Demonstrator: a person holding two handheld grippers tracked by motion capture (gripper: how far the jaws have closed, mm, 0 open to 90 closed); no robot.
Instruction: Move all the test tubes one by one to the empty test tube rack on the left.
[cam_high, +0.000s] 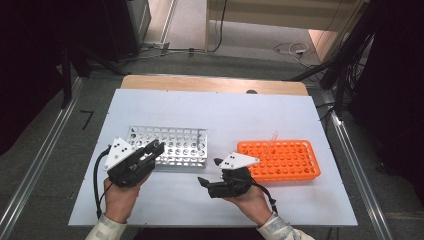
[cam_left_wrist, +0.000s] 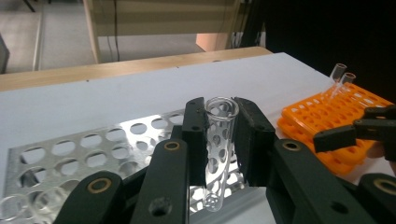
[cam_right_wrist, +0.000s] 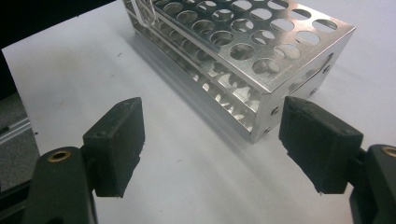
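Observation:
My left gripper (cam_high: 156, 148) is shut on a clear glass test tube (cam_left_wrist: 219, 144). The tube stands upright between the pads, open mouth up, just above the near edge of a silver metal rack (cam_high: 180, 145) with many round holes. The left gripper view looks over this metal rack (cam_left_wrist: 93, 149). My right gripper (cam_high: 209, 171) hovers low over the white table between the two racks, open, with nothing between its fingers. Seen from the right gripper (cam_right_wrist: 212, 149), a corner of the metal rack (cam_right_wrist: 243, 46) lies just ahead. An orange rack (cam_high: 282, 160) sits to the right and holds two clear tubes (cam_left_wrist: 341, 74).
Both racks rest on a white board (cam_high: 215, 110) laid over a wooden table. Bare board lies in front of the racks and behind them. Dark equipment and cables surround the table, and metal rails run along both sides.

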